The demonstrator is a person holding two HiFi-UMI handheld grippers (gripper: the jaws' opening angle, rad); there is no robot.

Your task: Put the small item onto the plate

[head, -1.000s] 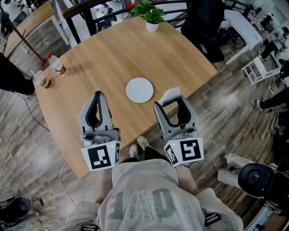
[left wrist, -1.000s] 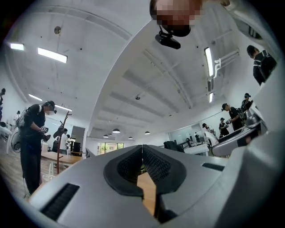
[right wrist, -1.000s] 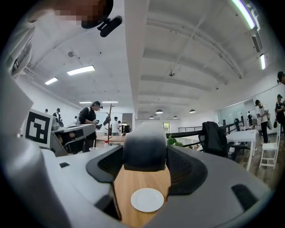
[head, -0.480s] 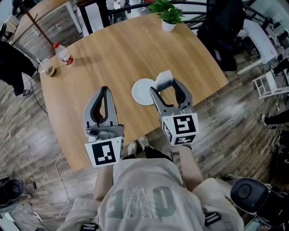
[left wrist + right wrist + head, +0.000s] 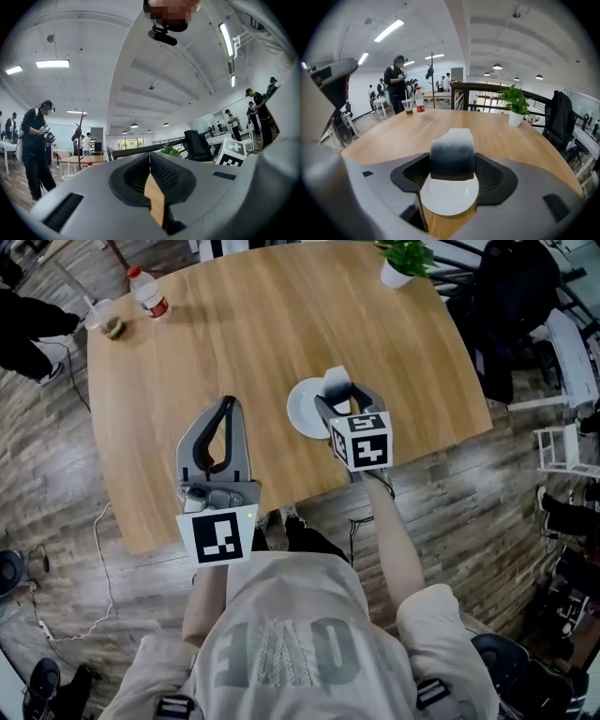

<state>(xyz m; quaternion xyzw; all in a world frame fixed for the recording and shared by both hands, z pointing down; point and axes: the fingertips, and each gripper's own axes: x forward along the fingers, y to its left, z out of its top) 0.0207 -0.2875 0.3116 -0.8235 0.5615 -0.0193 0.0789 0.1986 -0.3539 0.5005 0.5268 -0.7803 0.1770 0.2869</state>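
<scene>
1. The right gripper (image 5: 452, 174) is clenched on the small item (image 5: 452, 153). Its jaws stand wide, with one pad against each side of the item.
2. The small item is a rounded block, pale at the top and shading to dark grey lower down. It stands upright between the jaws.
3. The item is directly above the plate (image 5: 450, 200), towards the plate's far side in the right gripper view. Whether its underside touches the plate cannot be told.
4. The plate is white, round and bare. It lies flat on the wooden table (image 5: 234, 334), near the edge closest to the person.
5. In the head view the right gripper reaches over the plate's right half. Its marker cube (image 5: 361, 440) sits on the near side of the plate.
6. The left gripper (image 5: 150, 174) is clenched on nothing, its jaws meeting in a thin line with only tabletop showing beyond them.
7. The left gripper is to the left of the plate, above the table and apart from the plate.
8. Far beyond the plate to the left, at the table's far edge, a bottle (image 5: 148, 292) with a red label stands beside a clear cup (image 5: 105, 320).
9. Far beyond the plate to the right, a potted plant (image 5: 401, 263) in a white pot stands near the table's edge.
</scene>
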